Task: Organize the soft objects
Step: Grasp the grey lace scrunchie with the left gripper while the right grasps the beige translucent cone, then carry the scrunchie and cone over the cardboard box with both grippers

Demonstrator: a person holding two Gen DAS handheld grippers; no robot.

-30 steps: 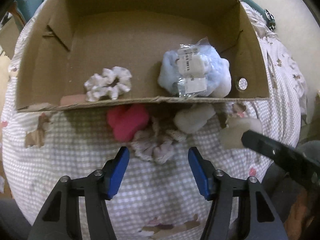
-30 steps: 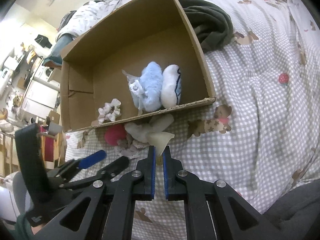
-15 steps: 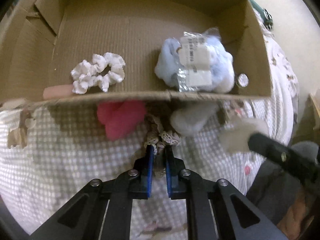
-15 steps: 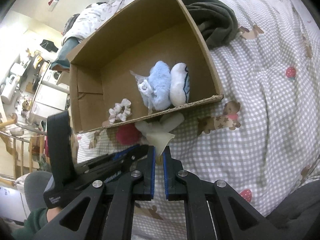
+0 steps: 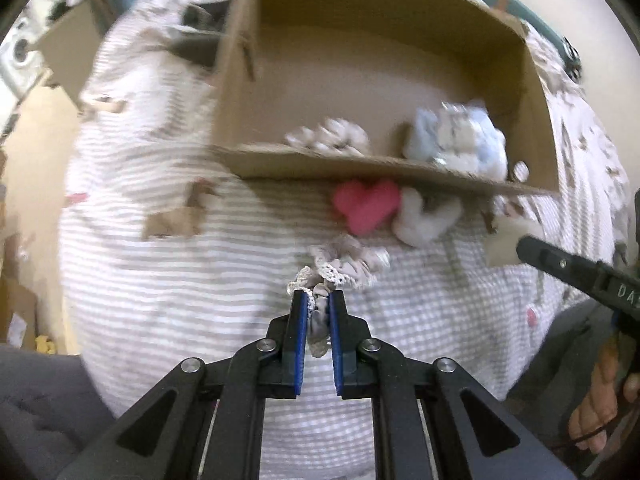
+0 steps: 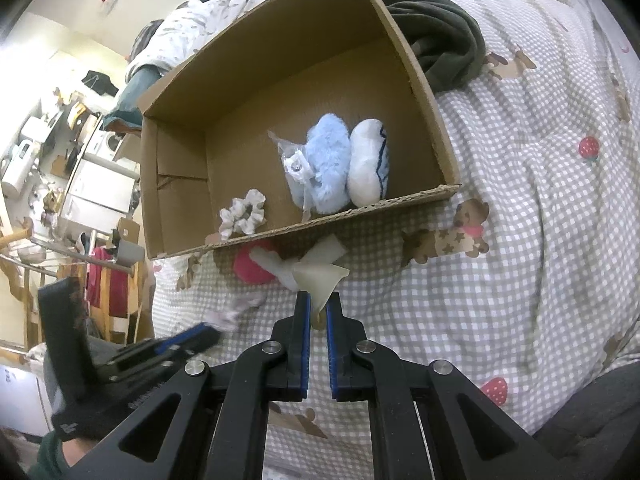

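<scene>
The left gripper (image 5: 318,300) clamped a lace-trimmed scrunchie (image 5: 344,262) on the bed (image 6: 520,208), near the cardboard box (image 6: 440,128). The right gripper (image 6: 318,306) pinched a cream cloth (image 6: 320,278) just beside the box's front wall.

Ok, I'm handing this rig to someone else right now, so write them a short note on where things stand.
Left gripper: shut on the grey lace-trimmed scrunchie, outside the box.
Right gripper: shut on a cream foam wedge above the checked bedspread.
Done: white scrunchie, fluffy blue plush and white plush with a dark stripe lie in the cardboard box.
Left: both held pieces, plus the pink heart cushion and white fluffy piece beside the box's front wall.
</scene>
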